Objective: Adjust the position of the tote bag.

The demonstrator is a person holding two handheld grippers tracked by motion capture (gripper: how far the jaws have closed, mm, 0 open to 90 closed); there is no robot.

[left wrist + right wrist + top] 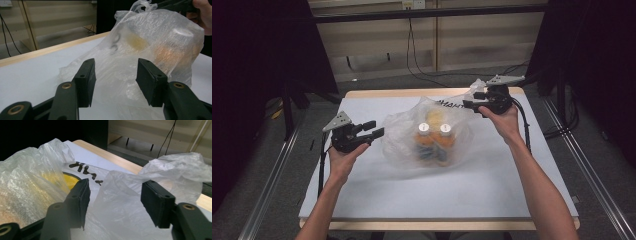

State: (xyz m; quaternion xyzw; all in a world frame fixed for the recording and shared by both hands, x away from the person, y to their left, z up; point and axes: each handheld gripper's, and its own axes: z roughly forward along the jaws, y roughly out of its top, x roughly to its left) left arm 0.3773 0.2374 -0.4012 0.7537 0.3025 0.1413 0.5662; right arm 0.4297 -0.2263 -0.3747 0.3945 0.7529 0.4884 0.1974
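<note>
A translucent plastic bag (427,132) lies in the middle of the white table (362,190). Inside it stand two orange bottles with white caps (424,127) and a yellow-lidded item (434,116) behind them. My left gripper (379,129) sits at the bag's left edge, jaws apart. In the left gripper view the bag (150,37) bulges just beyond the left gripper (115,75), and no pad presses on it. My right gripper (467,104) is at the bag's far right corner. In the right gripper view loose bag film (180,167) lies between the spread pads of the right gripper (113,197), unpinched.
The table's wooden far edge (412,93) runs behind the bag. Cables (414,60) hang on the floor beyond it. Black stands flank the table, and metal rails (272,175) run along both sides. The person's right hand (202,12) shows behind the bag.
</note>
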